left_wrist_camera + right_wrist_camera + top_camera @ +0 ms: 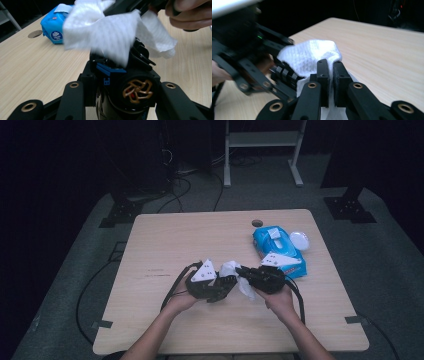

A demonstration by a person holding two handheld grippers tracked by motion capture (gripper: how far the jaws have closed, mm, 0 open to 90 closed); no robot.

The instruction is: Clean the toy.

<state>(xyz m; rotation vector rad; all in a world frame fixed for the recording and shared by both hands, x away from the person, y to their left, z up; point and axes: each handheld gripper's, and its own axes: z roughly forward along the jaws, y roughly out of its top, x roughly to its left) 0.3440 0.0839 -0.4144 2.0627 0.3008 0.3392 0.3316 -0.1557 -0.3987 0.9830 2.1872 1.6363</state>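
I have both grippers near the middle of the desk (pixel 165 240), close to my edge, meeting over a white wipe (pixel 235 272). My right gripper (pixel 331 75) has its fingers closed almost together, with a fold of the wipe pinched between the pads; the cloth bulges up just behind the tips and more of it hangs below them. From the high view the right gripper (pixel 250 271) points left, toward the other hand.

My left gripper (pixel 225 282) holds a black device (pixel 125 82) between its fingers, which stand apart around its body. The device has blue parts and a round gold-coloured piece on its face. The wipe (pixel 110 32) drapes over the top end of the device, touching it, with the right gripper pressing in from above.

Behind the right hand (pixel 280 300), a blue wipes packet (pixel 277 247) lies on the desk, and a small white round lid (pixel 299 240) rests just beside it. A dark round hole (pixel 257 223) sits near the far edge of the desk.
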